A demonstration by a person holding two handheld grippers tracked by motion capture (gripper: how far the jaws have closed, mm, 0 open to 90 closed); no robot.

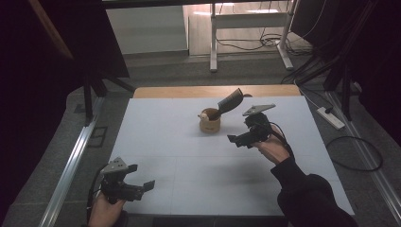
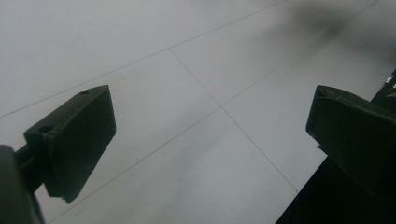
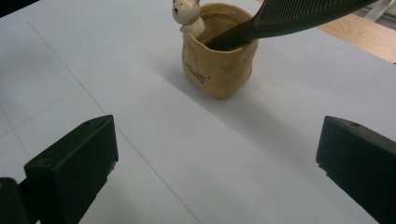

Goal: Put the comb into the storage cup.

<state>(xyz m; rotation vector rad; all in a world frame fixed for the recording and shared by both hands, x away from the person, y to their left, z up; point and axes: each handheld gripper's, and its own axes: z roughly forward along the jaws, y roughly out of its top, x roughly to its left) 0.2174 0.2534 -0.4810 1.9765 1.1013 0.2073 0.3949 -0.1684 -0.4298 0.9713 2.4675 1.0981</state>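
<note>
Right gripper view: tan cup holds a black comb.

The room is dim, and its left and right sides are almost black. The white tabletop has thin lines on it, and a wooden edge shows at its far side. Behind it, the grey floor is brighter. A white desk frame stands there, with black cables beside it. A white power strip lies at the right.
</note>
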